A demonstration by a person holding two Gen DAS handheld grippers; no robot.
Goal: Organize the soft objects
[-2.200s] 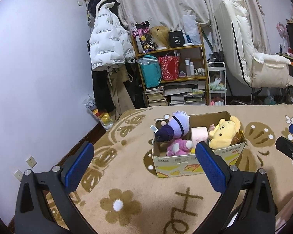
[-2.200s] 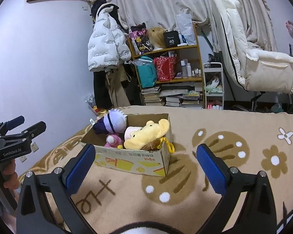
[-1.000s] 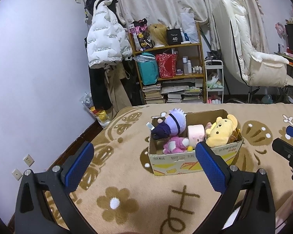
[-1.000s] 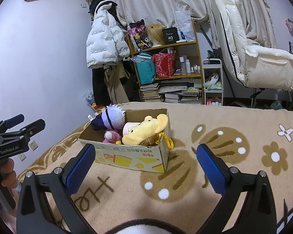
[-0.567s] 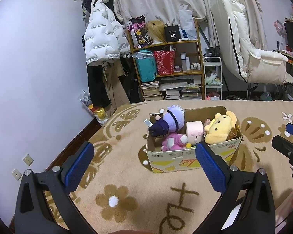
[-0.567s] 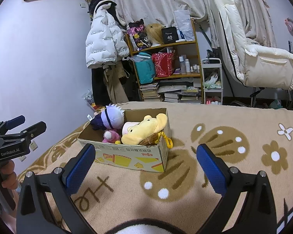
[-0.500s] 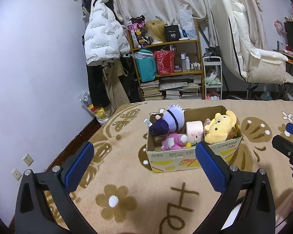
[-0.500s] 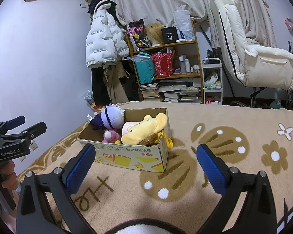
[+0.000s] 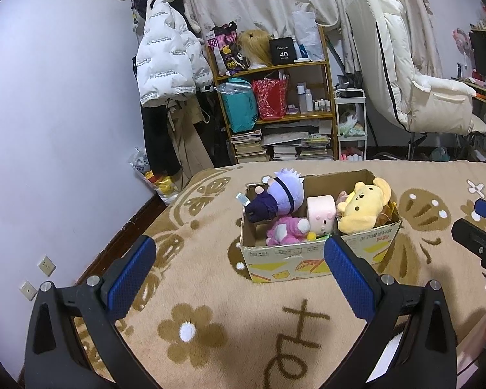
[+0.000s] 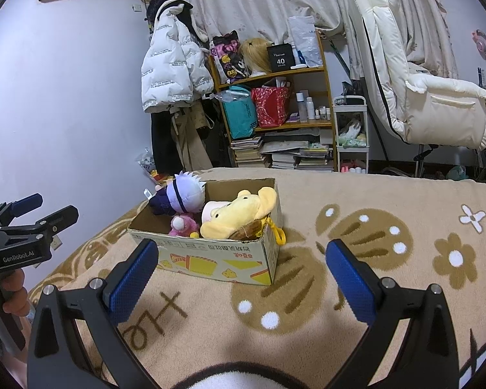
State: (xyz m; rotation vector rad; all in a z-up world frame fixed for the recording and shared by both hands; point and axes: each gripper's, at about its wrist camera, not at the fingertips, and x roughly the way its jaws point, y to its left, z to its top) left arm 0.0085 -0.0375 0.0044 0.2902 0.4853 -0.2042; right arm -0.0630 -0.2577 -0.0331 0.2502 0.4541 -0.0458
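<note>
Both grippers were spread wide with nothing in them, the left gripper (image 9: 239,272) and right gripper (image 10: 241,274) hanging over the blanket (image 9: 210,334) short of the box (image 9: 311,259). The box sat on the blanket with the plushies inside: a purple one (image 9: 282,194) at the left end, a pink one (image 9: 285,231) below it, and a yellow bear (image 9: 361,207) at the right end.

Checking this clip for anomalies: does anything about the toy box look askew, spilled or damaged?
Nothing spilled. The cardboard box sits upright on the blanket. Only oddity: the purple-haired doll lies tipped over the rim, and the yellow bear plush is on its side.
</note>
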